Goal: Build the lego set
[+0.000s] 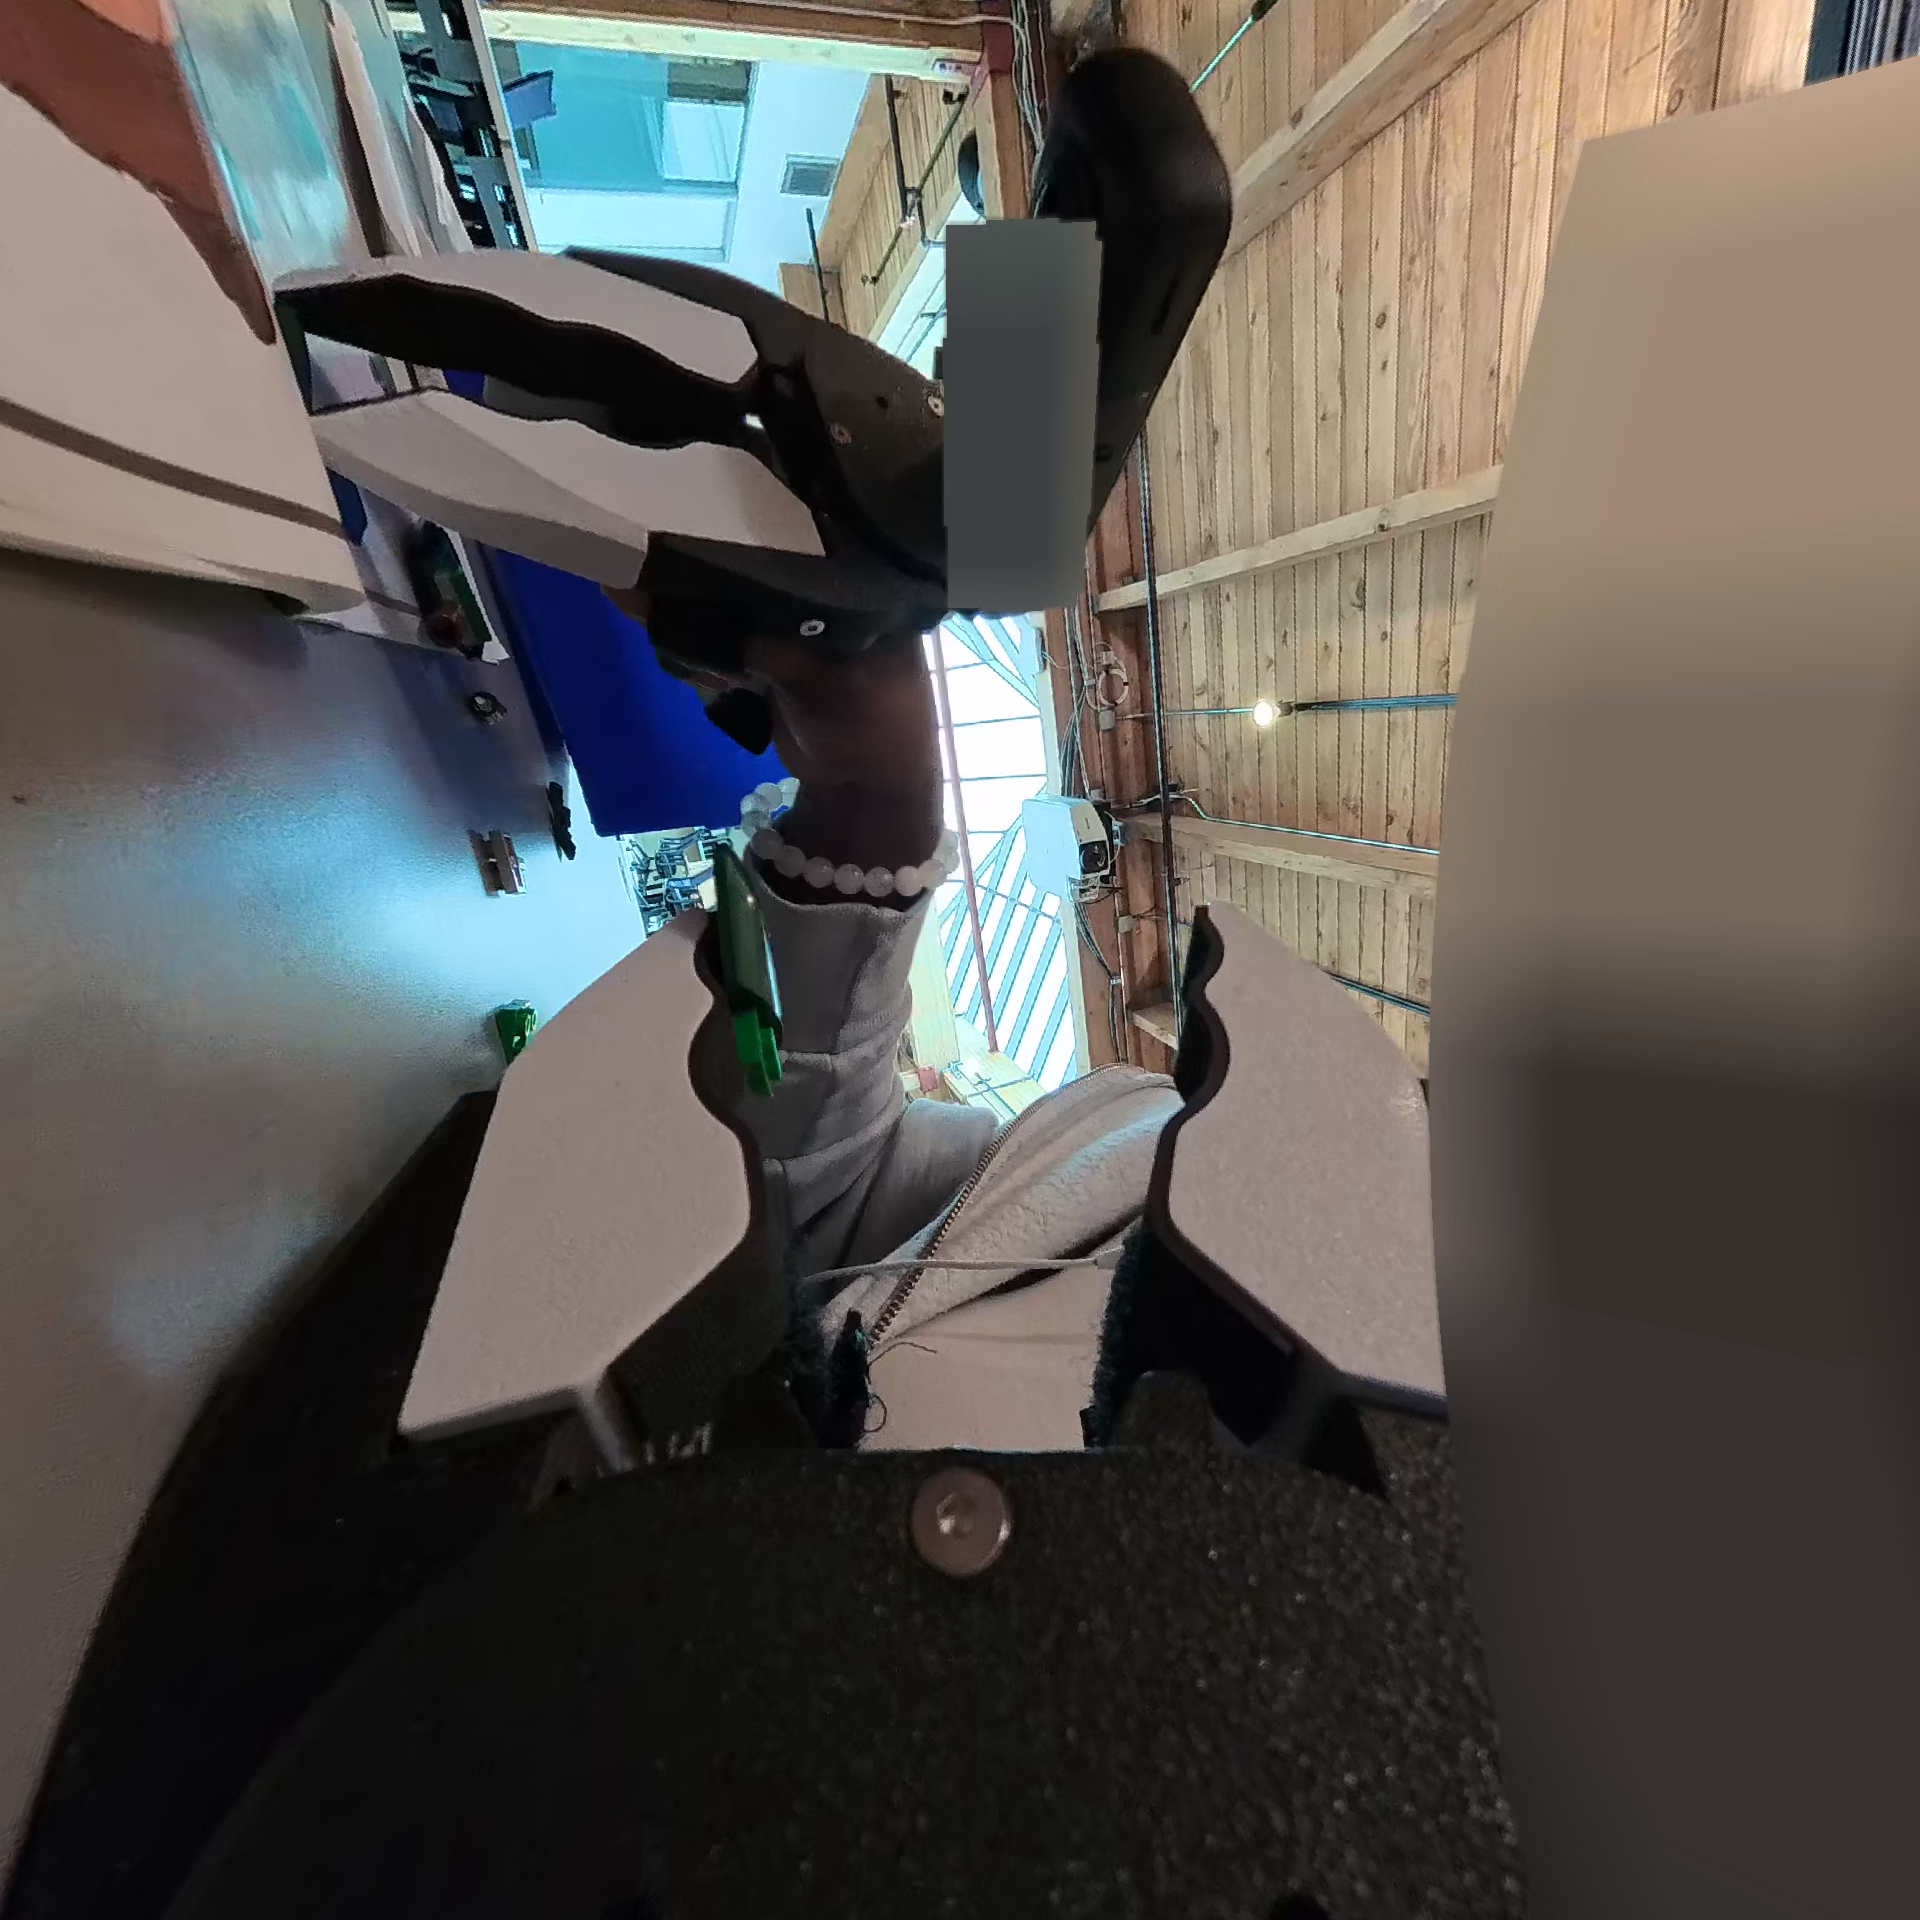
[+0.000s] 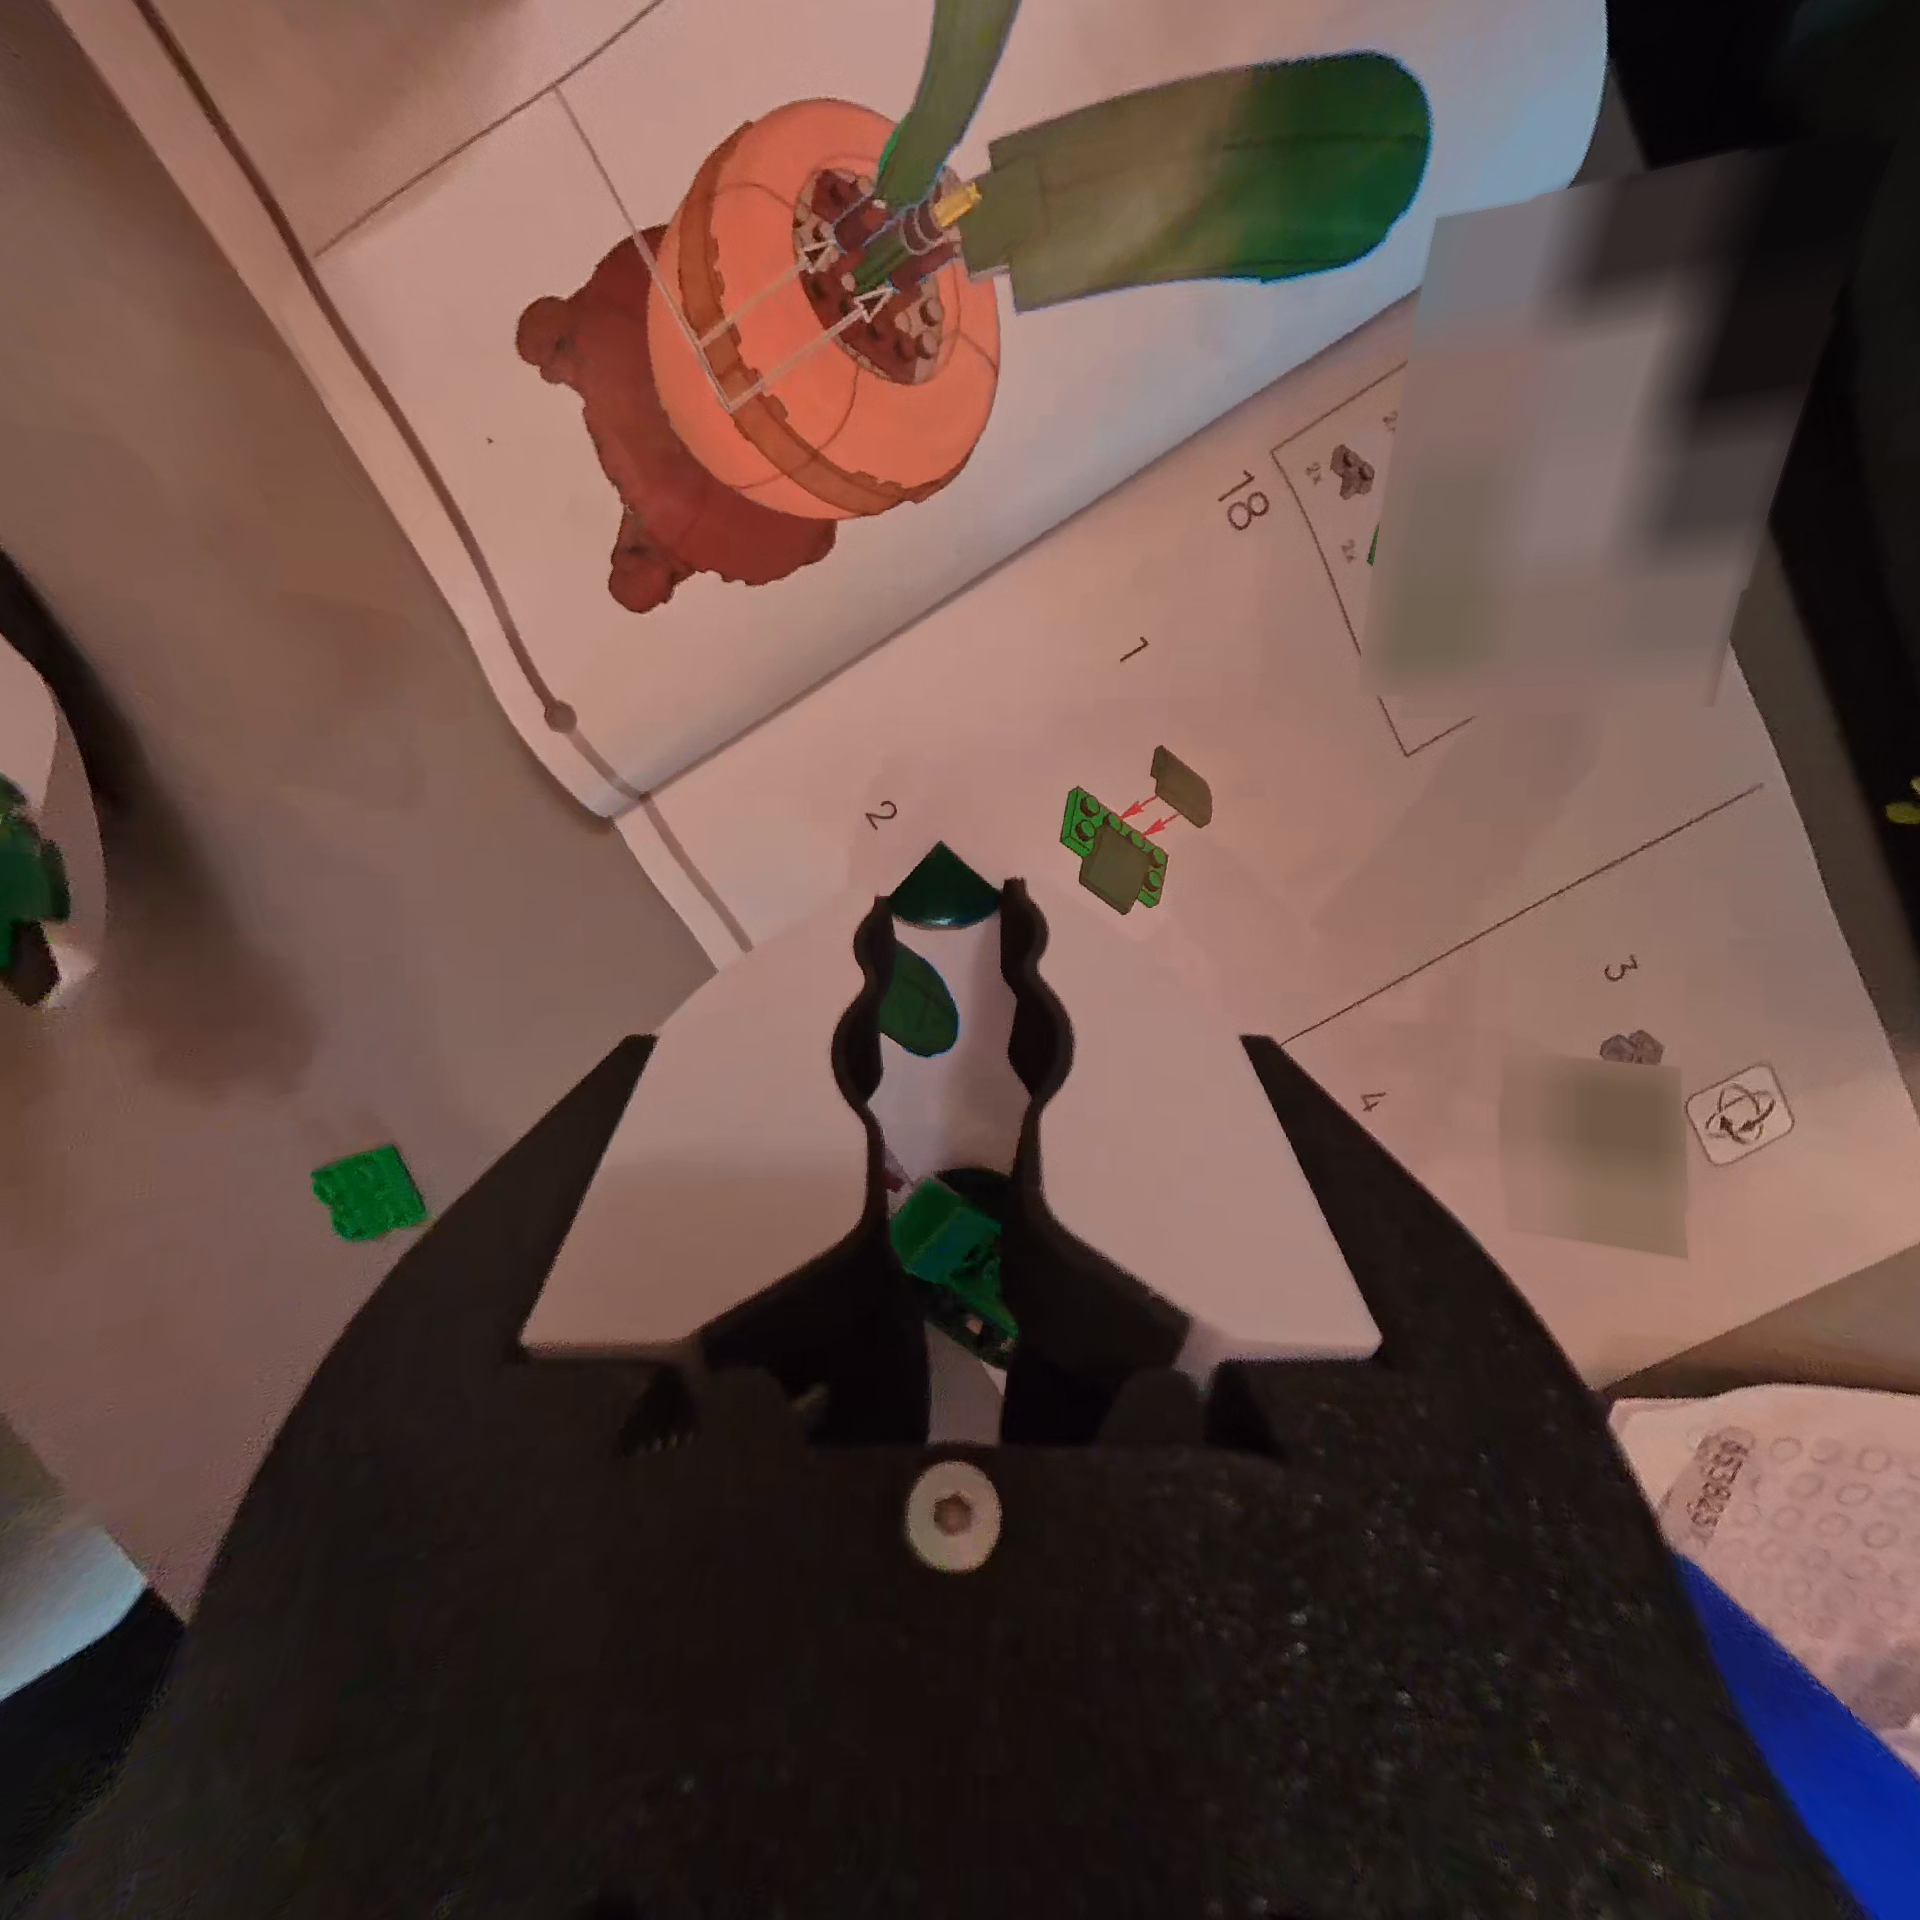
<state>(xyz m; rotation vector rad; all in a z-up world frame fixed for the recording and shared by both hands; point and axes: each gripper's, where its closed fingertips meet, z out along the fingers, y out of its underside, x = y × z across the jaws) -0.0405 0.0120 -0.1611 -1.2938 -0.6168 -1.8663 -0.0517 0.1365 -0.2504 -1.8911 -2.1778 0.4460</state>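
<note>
The open instruction booklet (image 2: 935, 675) fills most of the right wrist view, lying on a pale table (image 2: 260, 883) with a printed potted plant on its upper page and small numbered build steps on the lower one. None of this shows clearly in the left wrist view, which is tipped sideways toward a plank ceiling (image 1: 1299, 520), a grey sleeve (image 1: 852, 1039) and a beaded bracelet (image 1: 862, 873).

There the right gripper (image 1: 301, 358) reaches toward the table edge, fingers nearly together. In its own view, the right gripper (image 2: 945, 904) is narrowed on a dark green leaf piece (image 2: 940, 888) at its tips, over the lower page.

The left gripper (image 1: 940, 935) stands wide apart — a green leaf element (image 1: 750, 977) sits against its left finger (image 1: 623, 1143), while the right finger is clear of it.

A bright green plate (image 2: 366, 1193) lies loose on the table left of the booklet, well apart. A clear bag (image 2: 1797, 1507) sits at the right edge.
</note>
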